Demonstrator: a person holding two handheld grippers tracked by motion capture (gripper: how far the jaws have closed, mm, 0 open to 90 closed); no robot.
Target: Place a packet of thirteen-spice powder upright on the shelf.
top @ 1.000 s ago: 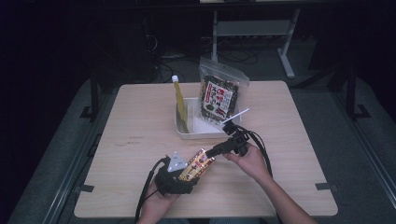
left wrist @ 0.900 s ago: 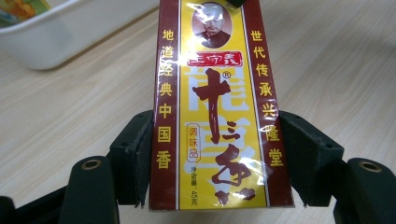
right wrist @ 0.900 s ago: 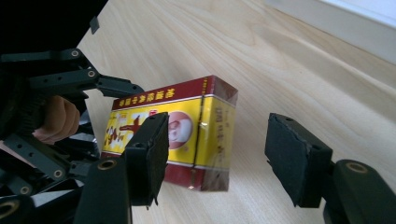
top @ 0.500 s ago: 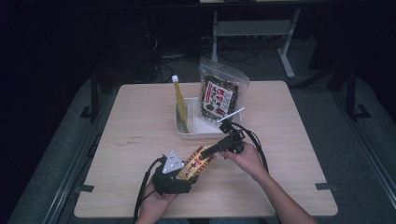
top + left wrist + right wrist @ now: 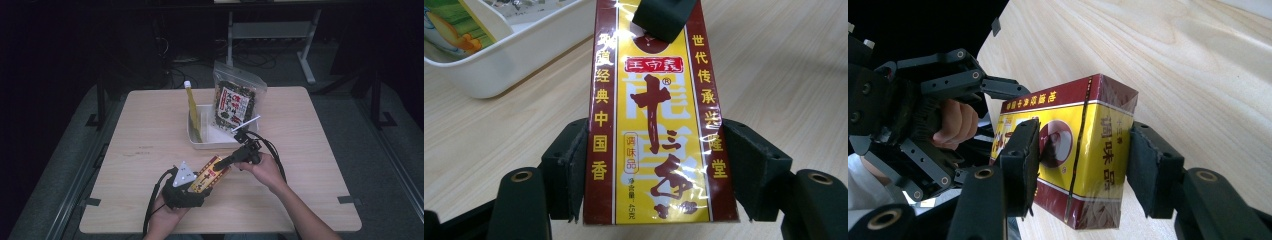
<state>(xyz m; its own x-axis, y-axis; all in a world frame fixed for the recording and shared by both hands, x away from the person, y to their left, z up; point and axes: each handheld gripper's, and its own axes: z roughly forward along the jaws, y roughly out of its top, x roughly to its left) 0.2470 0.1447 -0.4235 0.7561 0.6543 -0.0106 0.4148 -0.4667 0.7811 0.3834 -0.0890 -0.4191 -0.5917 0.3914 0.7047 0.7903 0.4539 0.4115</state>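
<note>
Holding near the table's front edge, the left gripper (image 5: 192,187) pinches the near end of the box (image 5: 210,174), a red-and-yellow seasoning carton; in the left gripper view its pads press both long red sides of the box (image 5: 651,125), with table (image 5: 784,65) showing past it. To the right, the right gripper (image 5: 223,162) reaches in from the person's right hand (image 5: 265,167) and meets the far end of the box; in the right gripper view its jaws sit one on the yellow printed face and one on the opposite side of the box (image 5: 1083,155), close against it, though whether they squeeze yet I cannot tell for sure. The left gripper (image 5: 923,125) shows beyond, gripping the other end. Behind stands the white tray (image 5: 192,131) with a yellow pack (image 5: 192,107) upright in it and a seaweed bag (image 5: 235,102) leaning at its right. Step looks like a handover of the box, left to right, likely bound for the tray. Next move would need the right jaws firm before the left spreads, or the box drops. Compared with a second ago, the box and both grippers sit almost where they were; the left hand has shifted slightly and the right gripper has closed in on the box end.
</note>
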